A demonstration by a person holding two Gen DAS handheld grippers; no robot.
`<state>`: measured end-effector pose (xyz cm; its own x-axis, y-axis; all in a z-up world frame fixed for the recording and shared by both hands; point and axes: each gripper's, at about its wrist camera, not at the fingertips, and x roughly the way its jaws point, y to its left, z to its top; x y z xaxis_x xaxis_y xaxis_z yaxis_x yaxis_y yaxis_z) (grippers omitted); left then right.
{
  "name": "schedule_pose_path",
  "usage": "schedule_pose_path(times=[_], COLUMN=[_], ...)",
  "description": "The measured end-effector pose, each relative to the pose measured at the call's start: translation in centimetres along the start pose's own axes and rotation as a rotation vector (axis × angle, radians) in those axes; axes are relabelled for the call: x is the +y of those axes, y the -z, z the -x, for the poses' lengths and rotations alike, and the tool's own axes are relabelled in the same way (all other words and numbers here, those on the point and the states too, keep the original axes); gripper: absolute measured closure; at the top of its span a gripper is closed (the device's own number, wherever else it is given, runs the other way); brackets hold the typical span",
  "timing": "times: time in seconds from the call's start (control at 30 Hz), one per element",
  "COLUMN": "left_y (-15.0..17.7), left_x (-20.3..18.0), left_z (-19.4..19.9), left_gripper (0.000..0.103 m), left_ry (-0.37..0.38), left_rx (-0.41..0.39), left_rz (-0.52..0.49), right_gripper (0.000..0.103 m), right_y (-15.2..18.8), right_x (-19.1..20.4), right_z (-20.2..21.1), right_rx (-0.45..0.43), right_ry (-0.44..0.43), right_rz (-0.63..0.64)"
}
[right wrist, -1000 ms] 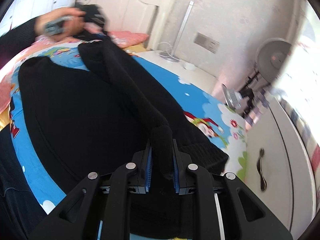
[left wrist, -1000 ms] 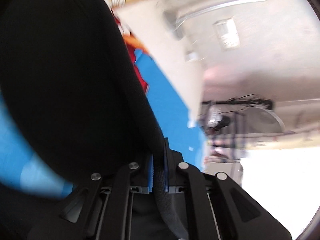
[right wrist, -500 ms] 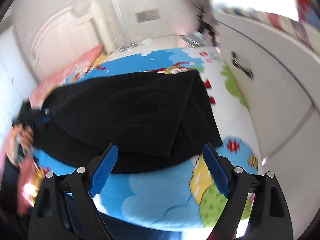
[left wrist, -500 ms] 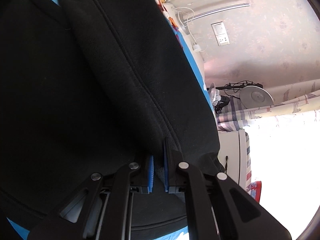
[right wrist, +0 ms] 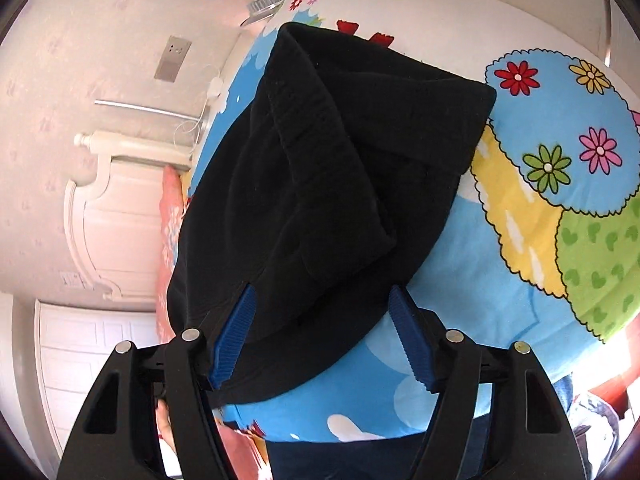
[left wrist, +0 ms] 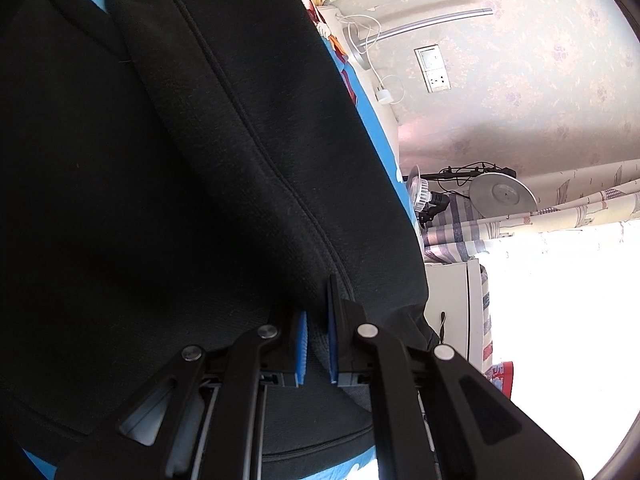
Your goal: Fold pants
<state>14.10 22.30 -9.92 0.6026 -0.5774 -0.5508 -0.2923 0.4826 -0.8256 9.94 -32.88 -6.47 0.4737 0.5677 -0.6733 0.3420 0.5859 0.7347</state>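
The black pants (right wrist: 320, 184) lie doubled over on the cartoon-print bedspread (right wrist: 560, 128), a thick folded bundle running from the near edge of the bed up toward its far edge, with the ribbed waistband (right wrist: 304, 112) lying on top. The left gripper (left wrist: 318, 340) is clamped on a pinch of the black cloth, its blue pads nearly together with the fabric squeezed between them, right by a long seam (left wrist: 248, 120). The right gripper (right wrist: 322, 332) hangs just above the near end of the bundle, jaws apart and closing, the cloth lying under the gap but the blue pads not pressing on it.

By my reading one fold is already laid and the right side is going for a fresh hold on the near edge of the pants while the left keeps its corner pinned.

What comes next, I'd say, is a firm bite through all the layers at that edge, level with the left's grip, so both hands can carry the end over together. Grab only the top layer and the bundle will slide open.
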Motion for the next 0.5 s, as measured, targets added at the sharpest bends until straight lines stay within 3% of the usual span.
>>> schedule_pose_path(times=[0.5], left_y=[0.2], left_x=[-0.3], left_z=[-0.1], left_gripper=[0.095], left_ry=[0.012], left_rx=[-0.003], left_rz=[0.002], right_gripper=[0.039], right_y=[0.1], right_x=[0.6], right_z=[1.0], right_rx=[-0.019], right_ry=[-0.046], right_rz=[-0.019])
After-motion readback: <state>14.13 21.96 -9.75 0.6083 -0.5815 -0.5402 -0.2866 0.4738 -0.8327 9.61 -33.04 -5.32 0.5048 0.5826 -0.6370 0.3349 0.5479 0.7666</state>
